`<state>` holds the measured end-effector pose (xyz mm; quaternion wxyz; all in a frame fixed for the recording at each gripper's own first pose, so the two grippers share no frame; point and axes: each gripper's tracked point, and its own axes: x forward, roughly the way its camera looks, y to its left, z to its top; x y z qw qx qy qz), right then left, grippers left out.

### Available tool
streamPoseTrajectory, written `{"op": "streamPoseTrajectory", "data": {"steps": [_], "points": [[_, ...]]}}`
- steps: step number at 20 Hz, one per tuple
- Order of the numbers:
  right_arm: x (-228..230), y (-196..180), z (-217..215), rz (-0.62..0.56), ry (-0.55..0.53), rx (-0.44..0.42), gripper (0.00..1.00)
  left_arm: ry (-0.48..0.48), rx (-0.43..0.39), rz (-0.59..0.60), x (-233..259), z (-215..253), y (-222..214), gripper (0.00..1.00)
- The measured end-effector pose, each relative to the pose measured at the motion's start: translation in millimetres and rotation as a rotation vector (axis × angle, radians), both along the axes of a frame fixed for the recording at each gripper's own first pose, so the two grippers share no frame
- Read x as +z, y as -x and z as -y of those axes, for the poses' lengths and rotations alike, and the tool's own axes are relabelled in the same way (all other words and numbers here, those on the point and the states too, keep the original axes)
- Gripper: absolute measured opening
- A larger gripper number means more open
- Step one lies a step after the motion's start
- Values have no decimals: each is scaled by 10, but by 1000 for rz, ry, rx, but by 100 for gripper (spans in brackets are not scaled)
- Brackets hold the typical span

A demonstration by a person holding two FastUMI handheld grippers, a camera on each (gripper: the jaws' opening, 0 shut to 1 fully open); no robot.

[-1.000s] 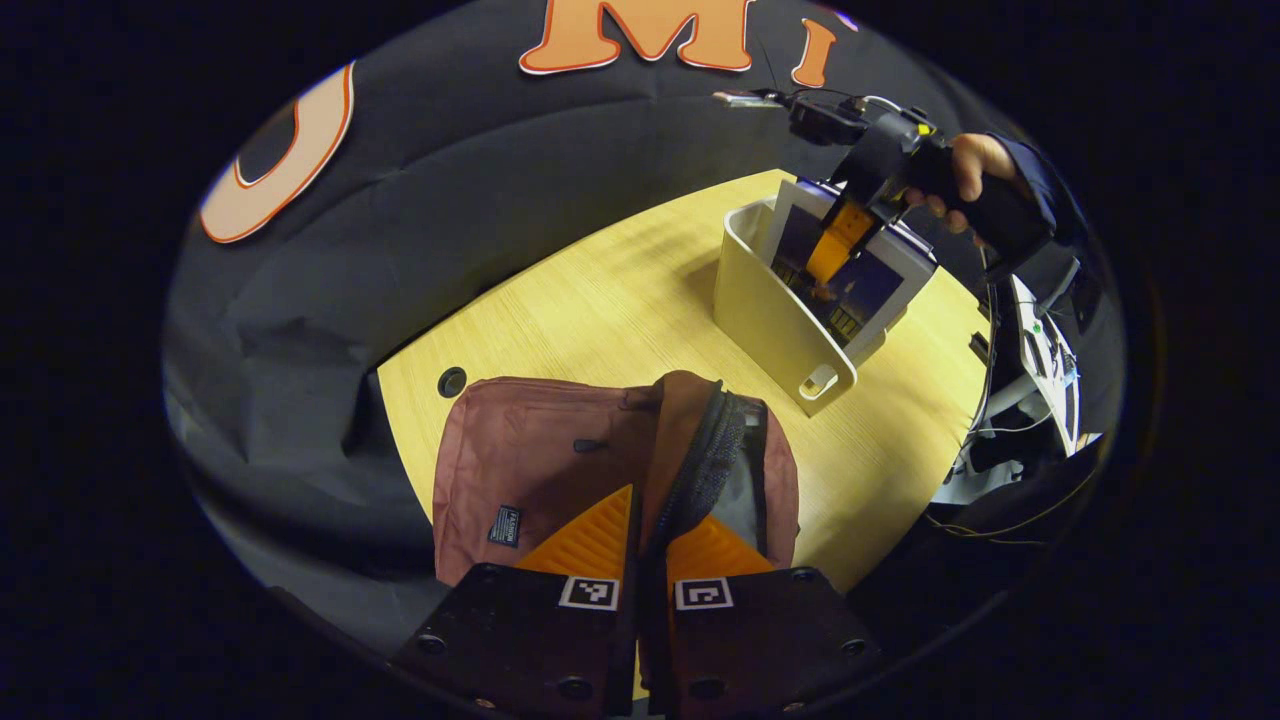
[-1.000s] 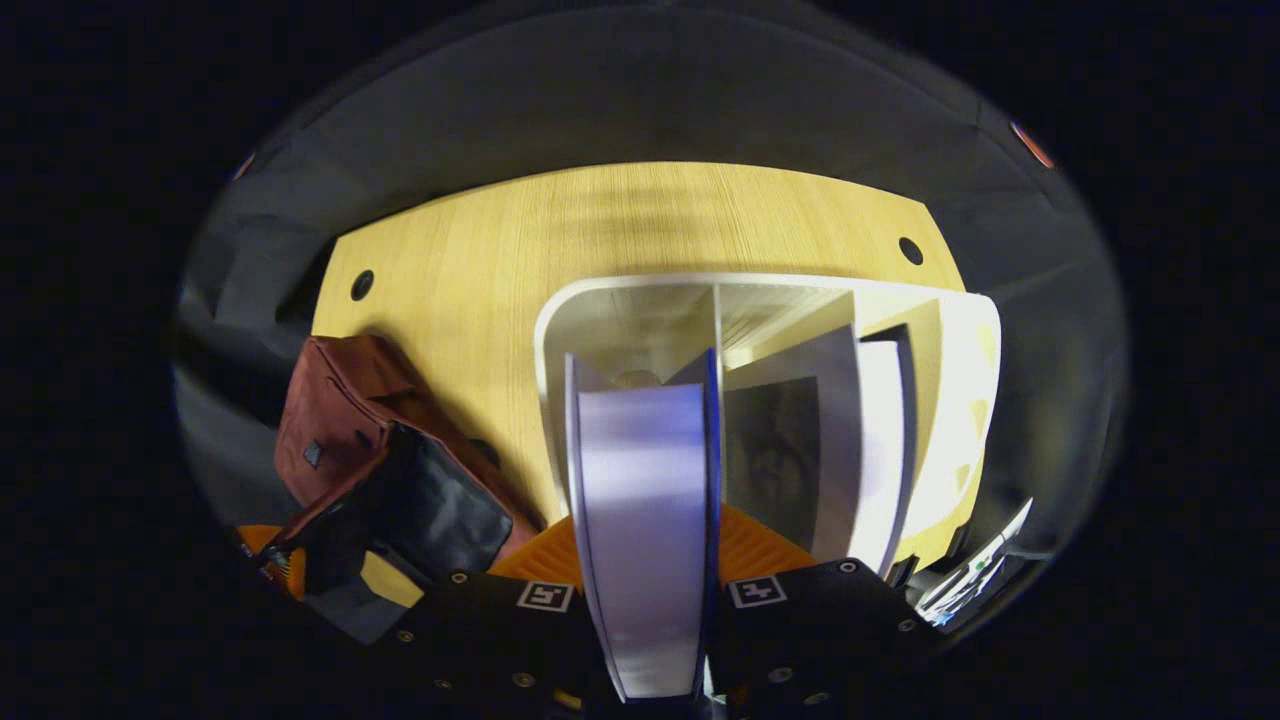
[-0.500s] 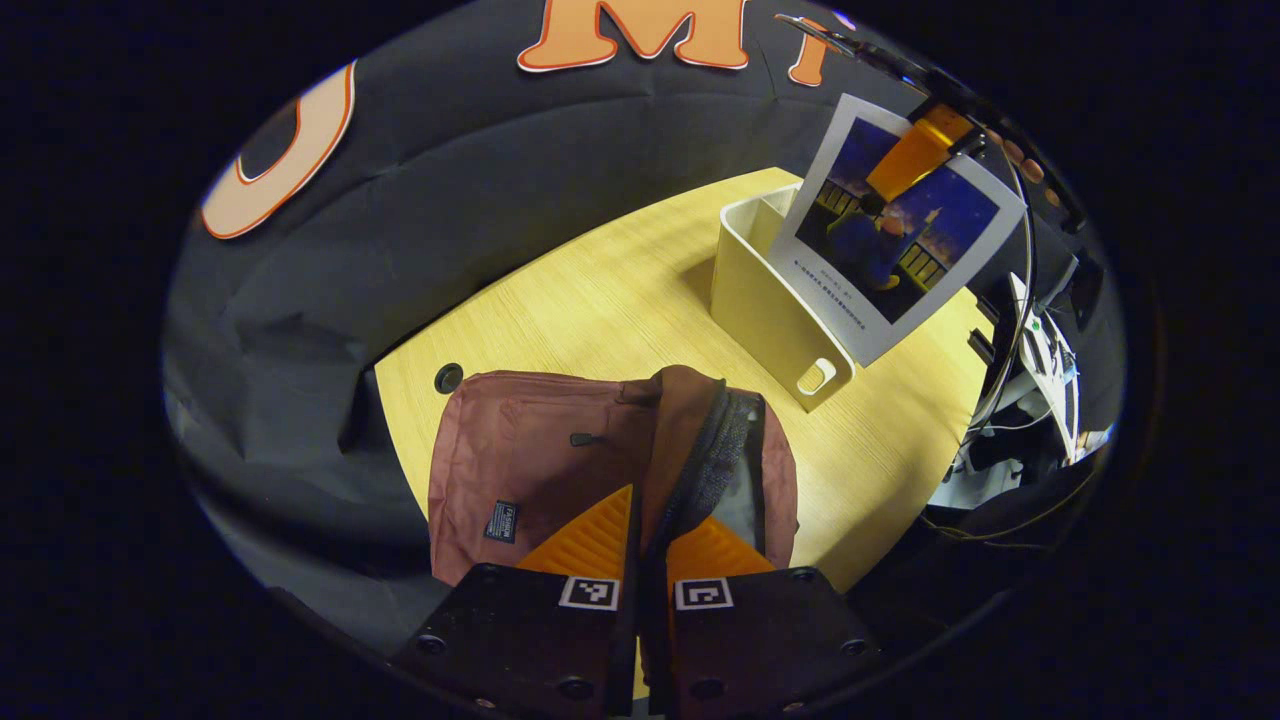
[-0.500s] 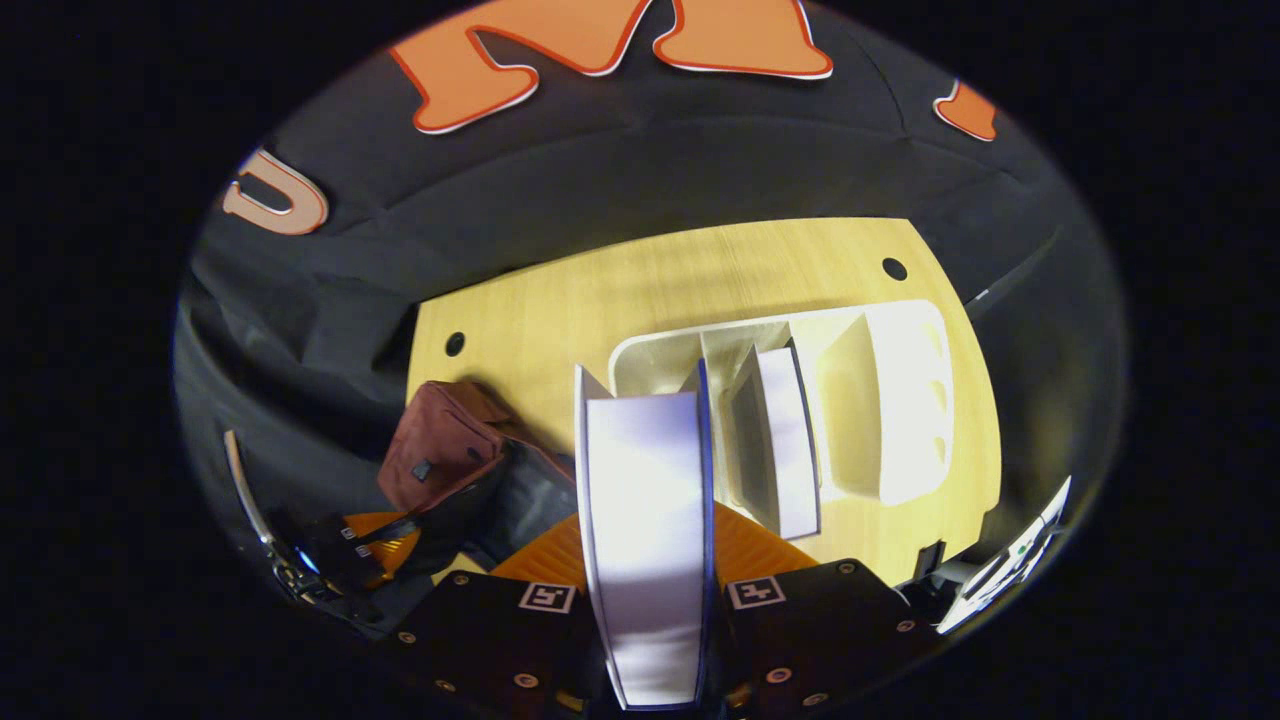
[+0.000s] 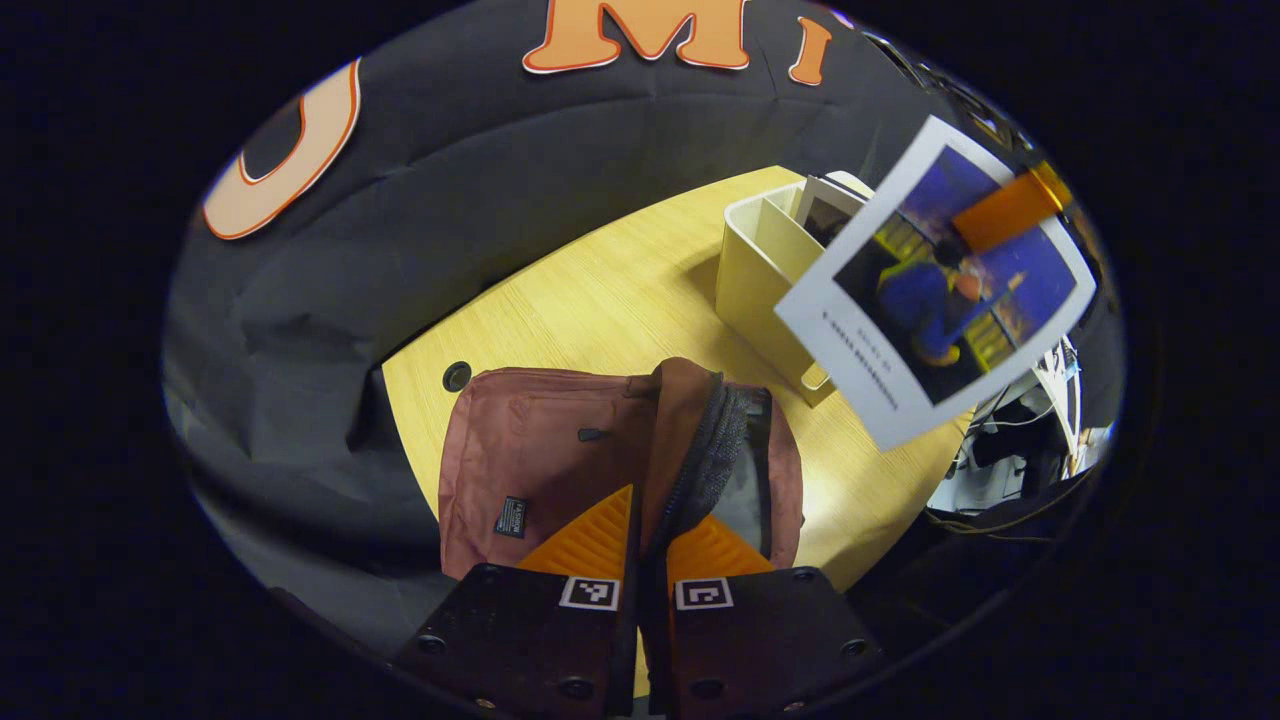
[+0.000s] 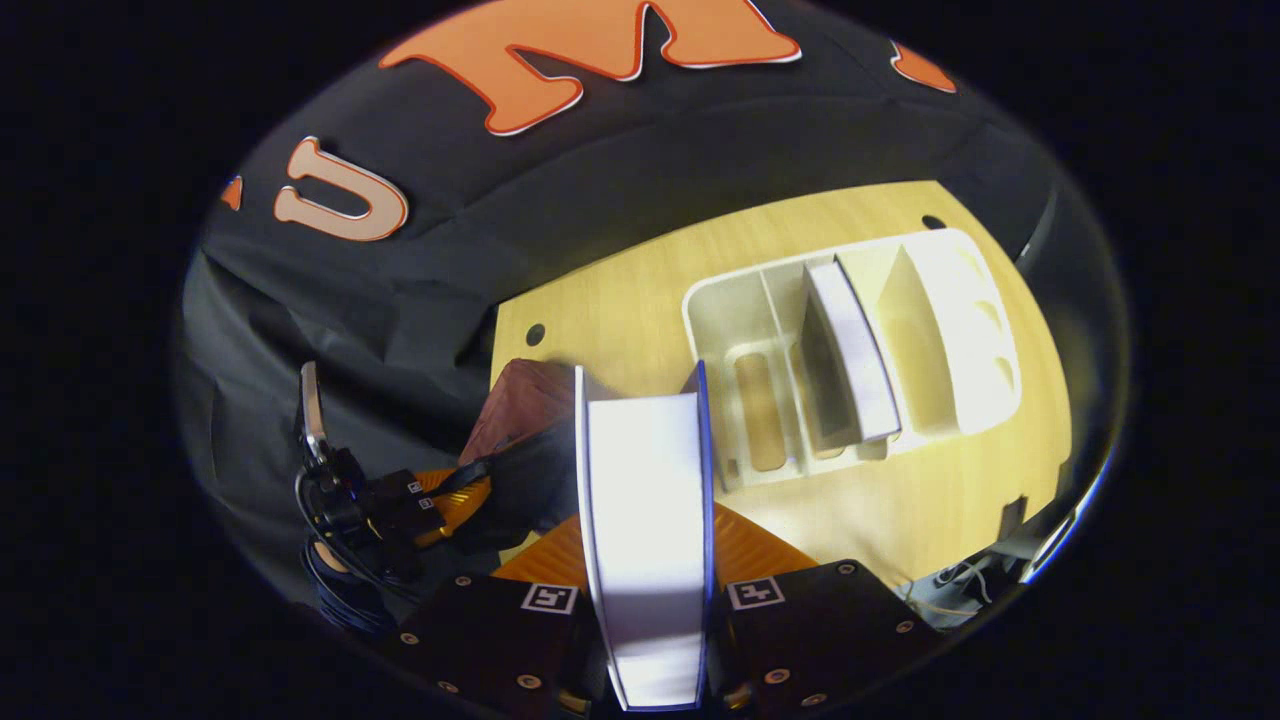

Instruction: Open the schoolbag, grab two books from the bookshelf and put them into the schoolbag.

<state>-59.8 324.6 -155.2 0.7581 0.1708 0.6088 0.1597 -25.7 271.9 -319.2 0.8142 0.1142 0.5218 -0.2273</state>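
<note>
The right gripper [image 6: 648, 560] pinches a white-edged paperback book with a dark blue picture cover [image 5: 935, 280], held in the air clear of the cream plastic desktop bookshelf [image 6: 850, 330] and above the pale wooden table [image 5: 600, 300], between the shelf and the bag. The left gripper [image 5: 640, 545] is clamped on the raised zipped flap of the dusty-pink fabric schoolbag [image 5: 540, 460], holding its mouth open. To finish this step well, the book should probably be turned edge-first, lined up with the zipper opening [image 5: 735, 470] and lowered into it while the flap is kept pulled up and back, since a flat cover could catch on the fabric rim. The left gripper view gives the book's cover and the gap in the bag; the right gripper view instead looks down the page edge and reveals a second white book [image 6: 850, 350] standing in a middle compartment of the shelf.
</note>
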Motion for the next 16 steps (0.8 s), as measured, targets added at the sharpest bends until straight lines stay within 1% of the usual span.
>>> {"op": "streamPoseTrajectory", "data": {"steps": [4,6,8,12,16], "points": [[-274,206,-348,-52,-118,-54,39,3,-7,6,125,-8,5,6],[-413,253,-491,-58,-151,-73,39,2,-10,8,158,1,-33,6],[-542,271,-645,-64,-185,-96,39,9,-22,8,210,30,-52,6],[-768,233,-1050,-76,-302,-167,39,19,-38,21,317,49,-49,6],[-1001,198,-1310,-64,-380,-238,39,42,-46,37,360,135,-56,6]]}}
